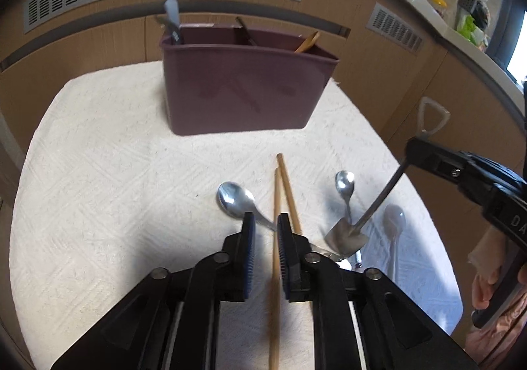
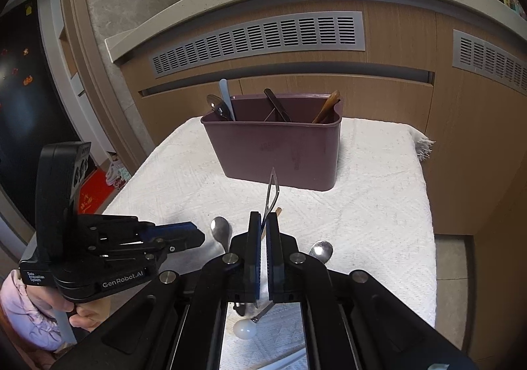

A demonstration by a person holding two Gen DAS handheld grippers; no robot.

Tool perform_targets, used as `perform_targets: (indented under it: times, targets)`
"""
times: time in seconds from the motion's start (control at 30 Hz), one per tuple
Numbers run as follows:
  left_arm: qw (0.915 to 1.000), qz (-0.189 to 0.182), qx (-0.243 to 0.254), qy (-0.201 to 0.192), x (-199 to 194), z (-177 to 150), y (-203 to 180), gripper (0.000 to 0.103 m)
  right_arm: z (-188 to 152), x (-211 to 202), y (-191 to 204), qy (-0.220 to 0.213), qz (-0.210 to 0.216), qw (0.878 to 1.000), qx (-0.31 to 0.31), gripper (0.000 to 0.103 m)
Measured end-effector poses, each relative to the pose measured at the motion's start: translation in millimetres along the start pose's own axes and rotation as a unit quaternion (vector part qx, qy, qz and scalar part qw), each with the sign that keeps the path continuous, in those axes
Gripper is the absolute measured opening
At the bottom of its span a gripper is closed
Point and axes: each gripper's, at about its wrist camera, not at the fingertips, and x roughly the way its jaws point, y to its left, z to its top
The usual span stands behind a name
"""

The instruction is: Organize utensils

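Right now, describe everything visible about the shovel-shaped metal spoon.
The shovel-shaped metal spoon looks like steel: a flat, squared scoop like a spade blade, a thin straight shaft and a triangular loop handle at the top. It is lifted off the white textured cloth and tilted, scoop low, loop high. The right tool is shut on its shaft just below the loop. Nothing else clearly touches it; the scoop hangs above other spoons.

1. The left wrist view looked forward and steeply down along its own fingers, close above the white cloth point(image 1: 98, 146), toward the maroon utensil holder point(image 1: 243, 86).
2. The right wrist view sat a little further back, tilted down less, facing the same holder point(image 2: 273, 146) and the cabinet vents behind it.
3. Both views shared the holder, the cloth point(image 2: 378, 188) and each other's gripper.
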Motion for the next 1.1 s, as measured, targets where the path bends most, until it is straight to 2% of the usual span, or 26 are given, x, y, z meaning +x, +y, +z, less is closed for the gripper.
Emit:
perform_targets:
  times: [0.07, 0.17, 0.27, 0.33, 0.37, 0.47, 0.6, 0.63, 0.67, 0.73, 0.97, 1.1]
  targets:
    - [0.9999, 0.004, -0.012, 0.012, 5, 0, 4, 0.040, 0, 0, 1, 0.000, 0.000, 1.000, -0.001, 0.003]
    - [0.9978, -0.003, -0.058, 0.032, 15, 6, 16, 0.050, 1, 1, 2, -0.001, 0.000, 1.000, -0.004, 0.003]
    - [0.9927, 0.012, -0.108, 0.052, 29, 15, 30, 0.054, 0, 1, 2, -0.003, 0.001, 1.000, -0.002, 0.003]
    - [0.9858, 0.011, -0.148, 0.078, 43, 19, 36, 0.054, 0, 1, 2, -0.005, -0.001, 1.000, -0.002, 0.003]
    - [0.9855, 0.021, -0.151, 0.075, 45, 22, 34, 0.056, -1, 1, 2, -0.006, -0.005, 1.000, -0.003, 0.003]
    - [0.9878, 0.051, -0.122, 0.083, 54, 27, 15, 0.057, -2, 1, 1, -0.012, -0.013, 1.000, -0.003, 0.004]
    - [0.9910, 0.117, -0.019, 0.062, 67, 22, -20, 0.057, -3, 0, -5, -0.016, -0.005, 1.000, 0.012, 0.004]
    - [0.9907, 0.125, -0.004, 0.053, 68, 19, -23, 0.055, -4, 0, -7, -0.018, -0.002, 1.000, 0.017, 0.004]
    - [0.9908, 0.129, 0.012, 0.037, 67, 15, -26, 0.047, -4, 0, -8, -0.019, 0.002, 1.000, 0.023, 0.004]
    - [0.9920, 0.123, 0.025, 0.017, 62, 8, -26, 0.032, -4, 2, -12, -0.022, 0.015, 0.999, 0.030, 0.004]
    - [0.9930, 0.101, 0.041, -0.045, 21, -13, -8, 0.031, -2, 6, -10, -0.018, 0.029, 0.999, 0.035, 0.003]
    - [0.9924, 0.087, 0.031, -0.082, -11, -8, -3, 0.031, 1, 1, -3, -0.022, 0.031, 0.999, 0.024, 0.002]
